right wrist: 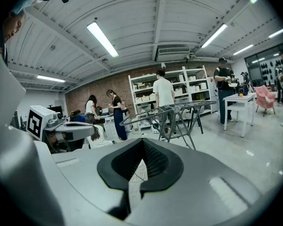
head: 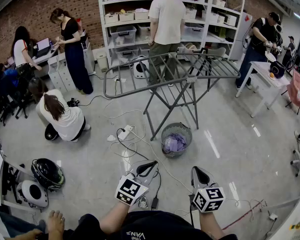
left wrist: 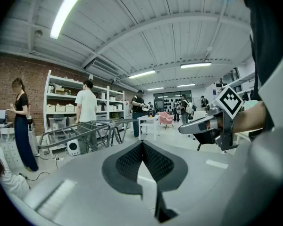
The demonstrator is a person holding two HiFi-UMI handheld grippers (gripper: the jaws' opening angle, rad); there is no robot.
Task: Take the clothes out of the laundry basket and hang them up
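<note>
basket [head: 163, 135]: round wire mesh, lilac cloth [head: 175, 143] | left gripper [head: 152, 164]: fingers [left wrist: 125, 161] together | right gripper [head: 196, 170]: fingers together

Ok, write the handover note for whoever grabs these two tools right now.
Left tool: shut, empty.
Right tool: shut, empty. Both are held side by side in front of the person, short of the basket.
Laundry basket: on the floor at the drying rack's feet, with the clothes inside.
Drying rack: unfolded, no clothes showing on it.
Done: nothing yet.
Left: open a tool, lift each garment out of the basket, hang it on the rack.
</note>
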